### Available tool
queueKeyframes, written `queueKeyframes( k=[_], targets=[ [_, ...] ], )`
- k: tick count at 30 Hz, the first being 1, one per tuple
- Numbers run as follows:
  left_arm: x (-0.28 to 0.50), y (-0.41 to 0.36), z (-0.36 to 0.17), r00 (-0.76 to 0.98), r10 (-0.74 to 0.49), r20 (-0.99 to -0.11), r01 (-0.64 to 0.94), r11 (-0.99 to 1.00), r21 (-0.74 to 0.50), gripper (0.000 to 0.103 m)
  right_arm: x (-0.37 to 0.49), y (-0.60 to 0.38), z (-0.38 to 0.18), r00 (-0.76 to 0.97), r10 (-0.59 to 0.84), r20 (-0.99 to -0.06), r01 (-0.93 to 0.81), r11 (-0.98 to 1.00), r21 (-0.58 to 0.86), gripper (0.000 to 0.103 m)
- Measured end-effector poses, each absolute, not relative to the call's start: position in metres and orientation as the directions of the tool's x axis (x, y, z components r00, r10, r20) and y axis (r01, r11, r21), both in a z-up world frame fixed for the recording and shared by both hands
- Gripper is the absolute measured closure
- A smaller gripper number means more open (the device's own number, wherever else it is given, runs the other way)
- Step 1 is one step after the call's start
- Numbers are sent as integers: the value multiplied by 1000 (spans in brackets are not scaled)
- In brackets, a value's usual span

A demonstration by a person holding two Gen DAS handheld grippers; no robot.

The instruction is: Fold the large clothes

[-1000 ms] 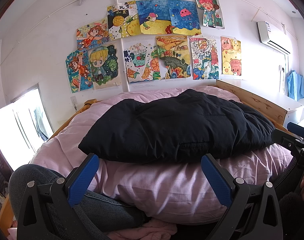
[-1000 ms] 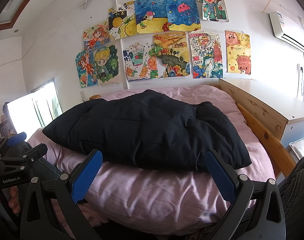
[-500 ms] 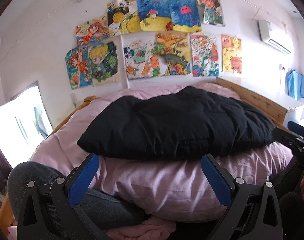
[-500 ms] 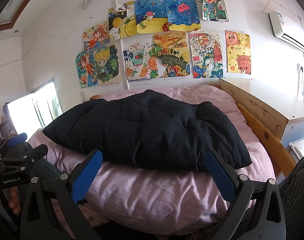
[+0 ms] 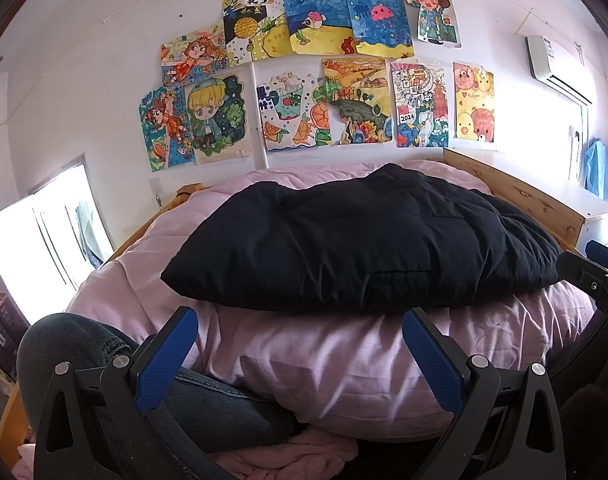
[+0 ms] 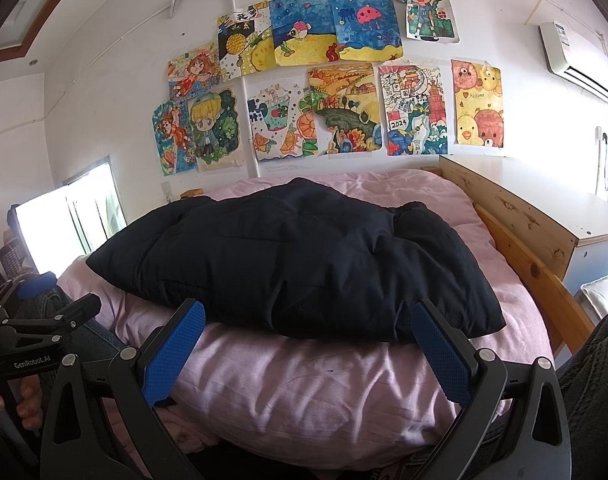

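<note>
I am holding my left tool (image 5: 300, 354) and right tool (image 6: 309, 346) spread wide and empty, hovering short of the bed's near edge, while the puffy black quilted jacket (image 5: 368, 244) is lying folded across the pink crumpled duvet (image 6: 324, 392).

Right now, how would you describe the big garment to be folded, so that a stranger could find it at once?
Look at the wooden bed below the wall of children's drawings. A pink duvet covers it, and on top lies the black padded jacket, spread flat. It is the only dark, quilted thing on the pale bedding.
</note>
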State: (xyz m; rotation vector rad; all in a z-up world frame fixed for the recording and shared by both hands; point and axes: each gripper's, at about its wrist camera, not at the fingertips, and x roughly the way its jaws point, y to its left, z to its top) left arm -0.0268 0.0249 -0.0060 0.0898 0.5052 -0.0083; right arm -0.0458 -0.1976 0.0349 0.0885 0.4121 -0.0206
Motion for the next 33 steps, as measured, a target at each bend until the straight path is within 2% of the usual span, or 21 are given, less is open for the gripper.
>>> queueKeyframes(
  k=[33],
  targets=[
    [-24,28,-12,873,9,-488,42,995,93,0,-45,-190,33,915,-4,-403,42,995,85,1]
  ],
)
